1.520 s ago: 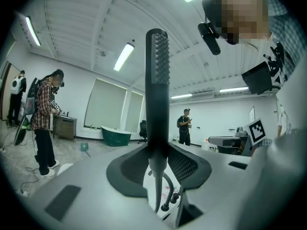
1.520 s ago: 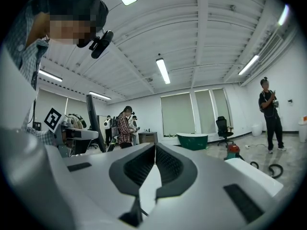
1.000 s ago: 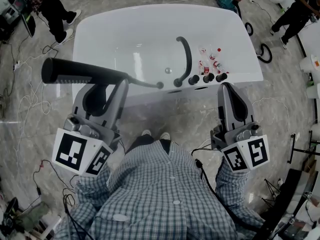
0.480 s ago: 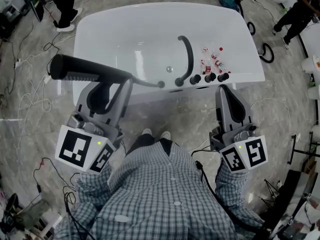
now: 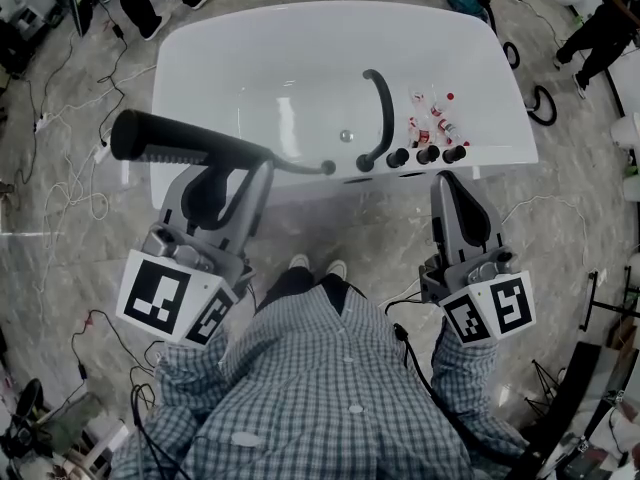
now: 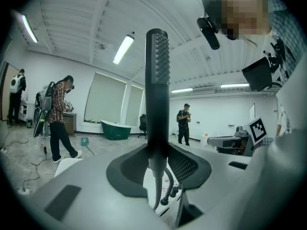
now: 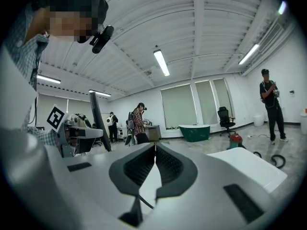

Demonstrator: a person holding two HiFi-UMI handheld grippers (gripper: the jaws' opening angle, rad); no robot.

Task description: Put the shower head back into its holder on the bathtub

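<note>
Black shower head point(image 5: 170, 140), clamped in the left tool point(image 5: 258, 166), has edged nearer the bathtub point(image 5: 260, 58). The right tool point(image 5: 453, 178) is closed on nothing, and reseating looks close.

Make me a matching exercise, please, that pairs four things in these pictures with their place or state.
1 shower head
2 right gripper
3 curved black spout
4 small bottles

A shut, empty
B clamped in left gripper
C on bathtub rim, behind knobs
D arching over the basin

Pairs: 1-B, 2-A, 3-D, 4-C
</note>
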